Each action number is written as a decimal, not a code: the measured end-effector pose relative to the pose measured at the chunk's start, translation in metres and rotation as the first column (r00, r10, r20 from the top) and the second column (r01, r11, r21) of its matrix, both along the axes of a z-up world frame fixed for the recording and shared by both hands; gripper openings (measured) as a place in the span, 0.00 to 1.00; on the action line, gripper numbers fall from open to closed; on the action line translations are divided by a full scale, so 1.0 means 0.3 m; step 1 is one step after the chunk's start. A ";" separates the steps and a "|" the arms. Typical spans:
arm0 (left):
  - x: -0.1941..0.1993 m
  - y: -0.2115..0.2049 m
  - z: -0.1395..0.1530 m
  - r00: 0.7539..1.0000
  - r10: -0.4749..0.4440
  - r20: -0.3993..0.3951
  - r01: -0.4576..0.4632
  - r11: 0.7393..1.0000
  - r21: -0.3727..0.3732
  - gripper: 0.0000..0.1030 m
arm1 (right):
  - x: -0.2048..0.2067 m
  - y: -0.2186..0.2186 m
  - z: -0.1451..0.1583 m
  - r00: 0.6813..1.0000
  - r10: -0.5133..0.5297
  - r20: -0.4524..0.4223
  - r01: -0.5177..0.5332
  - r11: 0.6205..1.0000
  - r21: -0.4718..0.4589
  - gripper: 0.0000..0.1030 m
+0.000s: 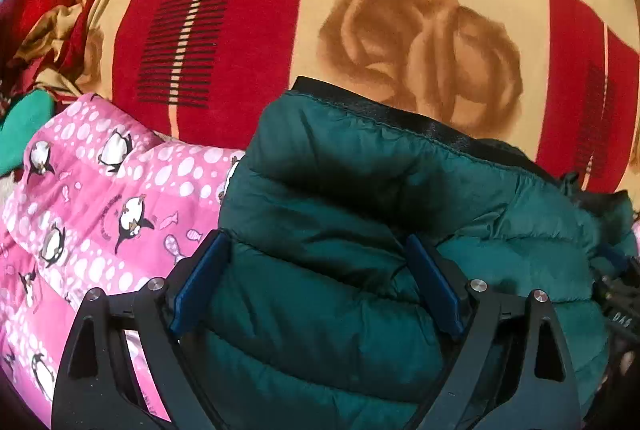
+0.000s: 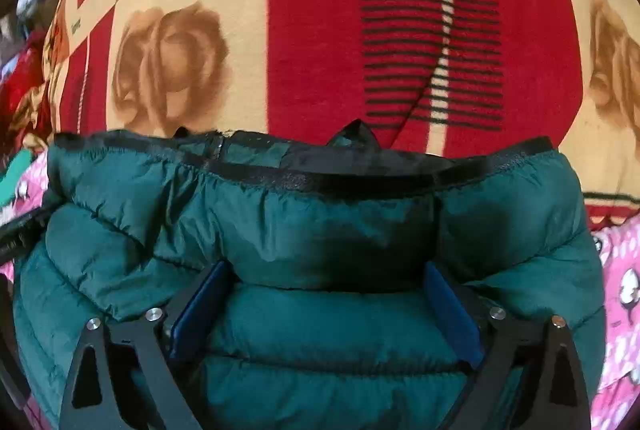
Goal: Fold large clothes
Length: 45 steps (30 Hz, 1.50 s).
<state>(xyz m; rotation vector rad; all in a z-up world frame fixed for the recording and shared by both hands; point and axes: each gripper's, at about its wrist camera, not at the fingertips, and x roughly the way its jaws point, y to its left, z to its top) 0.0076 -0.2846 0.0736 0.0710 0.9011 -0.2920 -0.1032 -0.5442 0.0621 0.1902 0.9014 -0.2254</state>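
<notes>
Left tongs (image 1: 316, 254) spread wide, pressed into my green puffer jacket (image 1: 360, 190), gripping nothing | right tongs (image 2: 326, 284) likewise agape on it | jacket lies bunched on patterned blanket (image 2: 312, 30), over pink penguin garment (image 1: 92, 198) | jacket's lower part cut off by frame; what's under its folds hidden.

a: what do the two tools look like?

b: the left gripper (image 1: 316, 262) has matte black angular arms with triangular cut-outs, round silver screws at the joints, and flat blue pads (image 1: 200, 282) lining its fingers.

a: and the other one?

b: the right gripper (image 2: 324, 294) is built the same: black frame, silver screws, blue pads (image 2: 450, 306). white lettering shows on a black part at the left view's right edge.
</notes>
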 end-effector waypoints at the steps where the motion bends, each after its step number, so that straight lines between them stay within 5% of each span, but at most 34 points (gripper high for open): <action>1: 0.000 -0.003 -0.006 1.000 -0.002 0.003 0.002 1.000 0.003 0.88 | -0.003 -0.004 -0.002 1.000 -0.001 0.002 0.001 1.000 0.005 0.94; 5: 0.007 -0.002 -0.015 1.000 -0.002 0.002 0.002 1.000 -0.003 0.89 | -0.031 -0.013 0.028 1.000 0.011 -0.007 -0.011 1.000 0.018 0.94; 12: 0.001 -0.003 -0.019 1.000 0.001 0.019 -0.001 1.000 -0.001 0.89 | -0.176 -0.086 0.132 0.991 -0.085 0.101 0.083 0.996 0.022 0.94; 23: -0.041 -0.033 -0.020 0.995 0.007 0.101 -0.010 1.000 0.027 0.89 | -0.140 -0.159 -0.011 0.979 -0.197 0.044 0.197 0.980 0.001 0.96; 34: -0.056 -0.030 -0.022 0.993 0.007 0.115 -0.011 1.000 0.028 0.89 | -0.250 -0.122 0.109 0.977 -0.199 0.081 0.196 0.980 0.047 0.96; 45: -0.065 -0.024 -0.023 0.993 0.007 0.122 -0.009 1.000 0.021 0.89 | -0.251 -0.116 -0.026 0.975 -0.215 0.049 0.214 0.977 0.027 1.00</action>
